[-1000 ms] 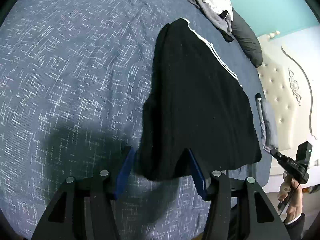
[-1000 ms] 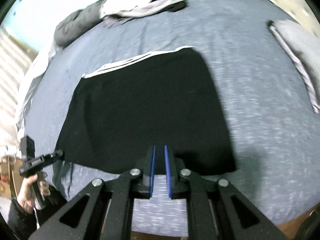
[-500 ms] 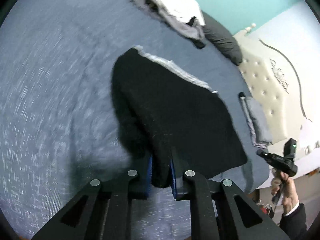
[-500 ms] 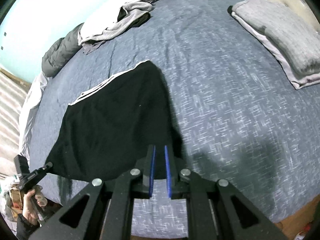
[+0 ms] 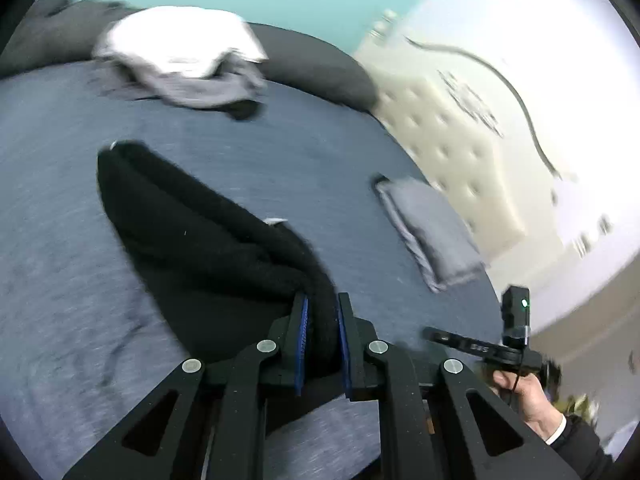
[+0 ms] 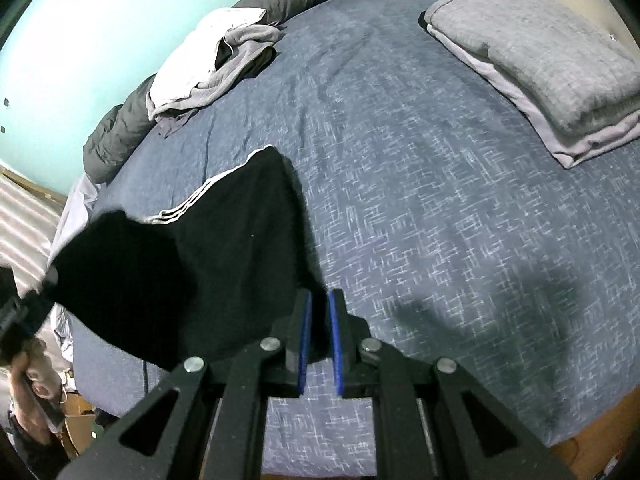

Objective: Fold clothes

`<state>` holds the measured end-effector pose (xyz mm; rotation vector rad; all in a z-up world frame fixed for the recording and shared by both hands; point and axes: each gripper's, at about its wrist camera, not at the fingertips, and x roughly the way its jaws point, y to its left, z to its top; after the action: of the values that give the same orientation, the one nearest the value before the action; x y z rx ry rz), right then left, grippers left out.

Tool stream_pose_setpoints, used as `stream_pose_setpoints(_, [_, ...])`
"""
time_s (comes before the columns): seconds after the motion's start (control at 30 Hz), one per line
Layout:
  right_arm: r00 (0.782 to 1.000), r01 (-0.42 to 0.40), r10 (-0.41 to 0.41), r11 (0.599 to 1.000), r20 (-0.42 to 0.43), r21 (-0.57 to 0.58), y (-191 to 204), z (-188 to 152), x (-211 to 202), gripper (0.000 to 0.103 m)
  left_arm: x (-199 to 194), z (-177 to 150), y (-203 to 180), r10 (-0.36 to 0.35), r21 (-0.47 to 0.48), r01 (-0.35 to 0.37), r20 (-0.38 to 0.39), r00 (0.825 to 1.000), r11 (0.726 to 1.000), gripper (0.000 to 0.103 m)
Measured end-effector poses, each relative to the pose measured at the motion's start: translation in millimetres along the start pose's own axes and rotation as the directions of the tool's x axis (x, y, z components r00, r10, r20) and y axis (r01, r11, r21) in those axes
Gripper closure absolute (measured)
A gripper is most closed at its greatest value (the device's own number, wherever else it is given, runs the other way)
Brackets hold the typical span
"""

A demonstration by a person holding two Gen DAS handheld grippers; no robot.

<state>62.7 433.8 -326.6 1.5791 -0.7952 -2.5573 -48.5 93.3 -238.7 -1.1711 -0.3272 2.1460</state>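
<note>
Since a second ago the black garment (image 5: 192, 232) has been lifted by its near edge, now bunched and draping off the blue bedspread (image 6: 440, 200). It looks soft, light and limp, so corners are the best hold. The left gripper (image 5: 322, 320) pinches a thick fold; the right gripper (image 6: 318, 320) clamps the other near corner. Folded grey clothes (image 6: 540, 60) lie at two o'clock, a loose pile (image 6: 208, 68) at eleven.
</note>
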Motion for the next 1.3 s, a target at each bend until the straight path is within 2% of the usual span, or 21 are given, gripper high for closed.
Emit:
stream_pose_setpoints(0.13, [1.0,-0.007,0.007,1.0,0.003,-0.005,-3,3,-5,0.094,71,-15,-51,-0.04,0.09,0.05,-0.102,0.994,0.995,0.089])
stream_pose_setpoints(0.2, [1.0,-0.004,0.004,1.0,-0.003,-0.009,-4,4,-5,0.094,115,-36,-54,-0.039,0.075,0.054,-0.185,0.982,0.996,0.089])
stream_pose_setpoints(0.27, [1.0,-0.001,0.0,1.0,-0.012,-0.013,-5,5,-3,0.094,149,-54,-48,-0.029,0.043,0.043,-0.276,0.961,0.998,0.087])
stream_pose_setpoints(0.33, [1.0,0.001,-0.002,1.0,-0.021,-0.021,-4,5,-1,0.094,164,-66,-43,-0.023,0.017,0.03,-0.304,0.952,0.999,0.083])
stream_pose_setpoints(0.4, [0.999,-0.013,0.012,0.999,-0.034,-0.031,0,6,3,0.094,156,-64,-41,-0.043,-0.002,0.045,-0.277,0.96,0.999,0.075])
stream_pose_setpoints(0.47, [0.998,-0.031,0.029,0.999,-0.048,-0.042,4,6,8,0.094,141,-60,-39,-0.051,-0.005,0.052,-0.239,0.97,0.999,0.049])
stream_pose_setpoints(0.57, [0.997,-0.051,0.048,0.997,-0.063,-0.054,14,6,16,0.087,104,-46,-27,-0.037,0.009,0.039,-0.161,0.986,0.999,0.049])
stream_pose_setpoints(0.67, [0.995,-0.088,0.086,0.995,-0.059,-0.041,24,8,23,0.078,76,-36,-5,0.02,-0.003,-0.021,-0.114,0.993,1.0,0.048])
stream_pose_setpoints(0.7, [0.994,-0.098,0.095,0.994,-0.059,-0.041,28,9,25,0.065,68,-35,4,0.048,-0.002,-0.049,-0.107,0.993,0.999,0.048])
stream_pose_setpoints(0.73, [0.993,-0.108,0.105,0.993,-0.062,-0.042,32,9,29,0.056,63,-36,14,0.102,0.011,-0.101,-0.111,0.989,0.995,0.048])
stream_pose_setpoints(0.83, [0.983,-0.148,0.142,0.988,-0.119,-0.05,46,9,45,0.053,63,-48,38,0.163,0.017,-0.162,-0.152,0.975,0.987,0.048])
stream_pose_setpoints(0.9, [0.977,-0.138,0.125,0.988,-0.171,-0.063,56,6,60,0.047,66,-58,49,0.193,0.019,-0.192,-0.178,0.965,0.981,0.048])
stream_pose_setpoints(1.1, [0.97,-0.09,0.064,0.99,-0.234,-0.106,70,-8,88,0.047,80,-81,60,0.212,0.051,-0.206,-0.227,0.95,0.977,0.048])
stream_pose_setpoints(1.17, [0.974,-0.072,0.038,0.986,-0.223,-0.148,74,-12,90,0.063,82,-83,56,0.218,0.066,-0.208,-0.229,0.949,0.976,0.048])
stream_pose_setpoints(1.23, [0.978,-0.059,0.019,0.981,-0.207,-0.187,77,-14,89,0.089,81,-84,52,0.224,0.077,-0.212,-0.228,0.948,0.974,0.048])
stream_pose_setpoints(1.3, [0.987,-0.044,0.01,0.977,-0.162,-0.21,77,-11,80,0.092,83,-86,48,0.225,0.09,-0.21,-0.228,0.947,0.974,0.048])
